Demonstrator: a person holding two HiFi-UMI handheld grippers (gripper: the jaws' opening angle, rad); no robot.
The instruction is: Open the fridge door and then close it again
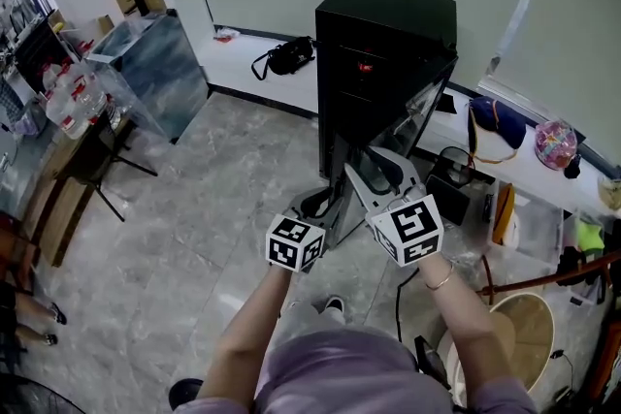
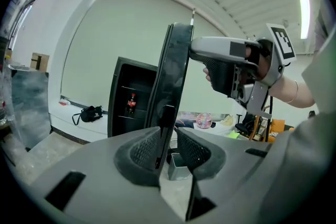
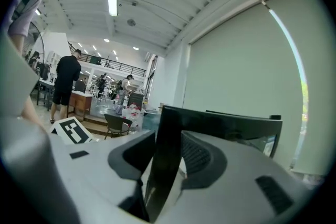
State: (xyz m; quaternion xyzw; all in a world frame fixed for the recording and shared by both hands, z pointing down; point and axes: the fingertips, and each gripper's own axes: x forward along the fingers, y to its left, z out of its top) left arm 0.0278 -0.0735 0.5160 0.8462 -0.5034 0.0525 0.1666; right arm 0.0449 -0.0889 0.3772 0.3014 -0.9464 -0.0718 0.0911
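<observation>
The black fridge (image 1: 388, 34) stands against the far wall with its glass door (image 1: 412, 116) swung out toward me. A red-labelled bottle (image 2: 132, 104) shows on a shelf inside. My left gripper (image 1: 325, 206) is low on the door's free edge (image 2: 176, 71). That edge lies against the left pad (image 2: 144, 150), with a gap to the other pad, so this gripper (image 2: 168, 147) is open. Higher up, my right gripper (image 1: 376, 168) is shut on the same door edge (image 3: 169, 139), which fills the space between its pads. The right gripper (image 2: 195, 51) also shows in the left gripper view.
A black bag (image 1: 286, 56) lies on the raised ledge left of the fridge. A clear-walled cabinet (image 1: 150, 63) stands at the far left. A blue cap (image 1: 495, 121), a pink ball (image 1: 555, 143) and boxes crowd the ledge on the right. A round tub (image 1: 519, 334) sits by my right arm.
</observation>
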